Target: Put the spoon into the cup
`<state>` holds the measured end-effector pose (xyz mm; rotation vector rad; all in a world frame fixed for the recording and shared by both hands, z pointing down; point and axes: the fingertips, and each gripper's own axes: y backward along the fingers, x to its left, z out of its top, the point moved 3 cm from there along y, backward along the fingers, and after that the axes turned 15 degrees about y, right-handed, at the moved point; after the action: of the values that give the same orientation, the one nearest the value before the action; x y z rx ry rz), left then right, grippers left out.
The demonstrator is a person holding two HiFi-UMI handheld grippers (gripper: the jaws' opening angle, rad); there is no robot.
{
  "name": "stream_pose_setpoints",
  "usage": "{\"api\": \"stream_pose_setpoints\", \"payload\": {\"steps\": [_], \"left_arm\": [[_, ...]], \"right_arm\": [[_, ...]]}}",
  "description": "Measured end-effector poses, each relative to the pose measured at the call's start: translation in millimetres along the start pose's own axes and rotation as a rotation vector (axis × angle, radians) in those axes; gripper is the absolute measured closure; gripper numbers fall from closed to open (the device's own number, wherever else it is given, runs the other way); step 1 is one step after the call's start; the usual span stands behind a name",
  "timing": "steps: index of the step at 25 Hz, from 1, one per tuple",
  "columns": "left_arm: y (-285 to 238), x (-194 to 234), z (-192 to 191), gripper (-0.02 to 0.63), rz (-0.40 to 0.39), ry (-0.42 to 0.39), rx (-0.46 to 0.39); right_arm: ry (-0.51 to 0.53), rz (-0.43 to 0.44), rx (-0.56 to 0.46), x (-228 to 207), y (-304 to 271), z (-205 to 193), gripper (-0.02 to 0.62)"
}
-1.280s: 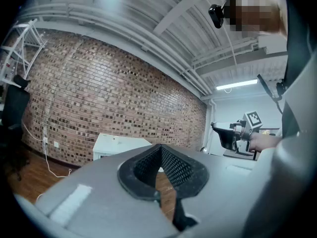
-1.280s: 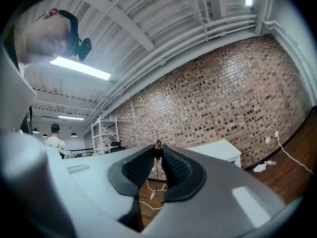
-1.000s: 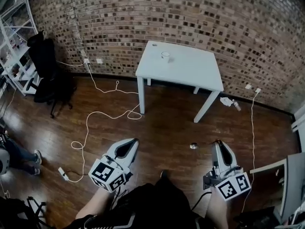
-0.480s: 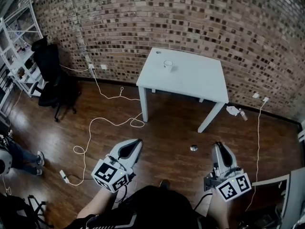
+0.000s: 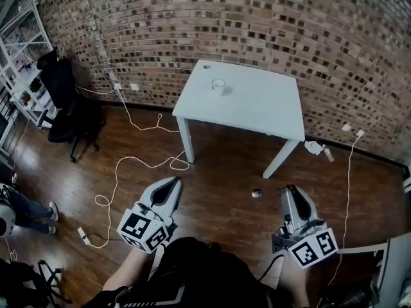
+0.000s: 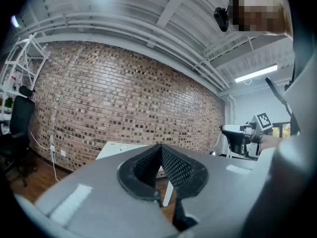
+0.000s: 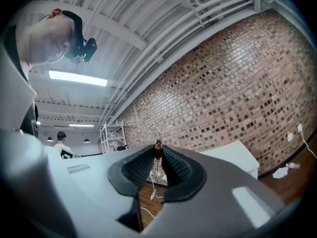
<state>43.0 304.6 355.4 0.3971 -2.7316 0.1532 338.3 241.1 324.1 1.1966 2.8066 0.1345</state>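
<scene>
A white cup (image 5: 218,85) stands near the far left corner of a white table (image 5: 257,104) by the brick wall, well ahead of both grippers. My right gripper (image 5: 288,188) is shut on the brown end of a thin metal spoon (image 7: 152,196), which hangs down from the pinched tips (image 7: 157,145). My left gripper (image 5: 174,179) is held beside it over the wooden floor, jaws shut with nothing between them (image 6: 161,146). The table's edge (image 6: 119,148) shows beyond the left jaws and also in the right gripper view (image 7: 233,150). A small shiny round thing (image 5: 257,193) lies just left of the right tips.
A white cable (image 5: 122,172) loops over the floor between me and the table. A black office chair (image 5: 61,101) and a white shelf rack (image 5: 19,63) stand at the left. A person's legs (image 5: 22,205) show at the left edge, white furniture (image 5: 393,268) at the right.
The view has shifted as I move over the floor: the table now sits further left in it. Both grippers travel along with me, the right still shut on the spoon.
</scene>
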Motion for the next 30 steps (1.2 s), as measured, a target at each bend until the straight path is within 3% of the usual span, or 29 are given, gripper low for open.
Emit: {"api": "stream_pose_setpoints", "payload": {"steps": [11, 30], "left_arm": [[-66.6, 26.2, 2.0, 0.606, -0.091, 0.008, 0.055], [-148.3, 163.6, 61.3, 0.606, -0.12, 0.039, 0.044]], "right_arm": [[-0.039, -0.043, 0.011, -34.0, -54.5, -21.9, 0.54], [0.006, -0.064, 0.036, -35.0, -214.8, -26.1, 0.54]]}}
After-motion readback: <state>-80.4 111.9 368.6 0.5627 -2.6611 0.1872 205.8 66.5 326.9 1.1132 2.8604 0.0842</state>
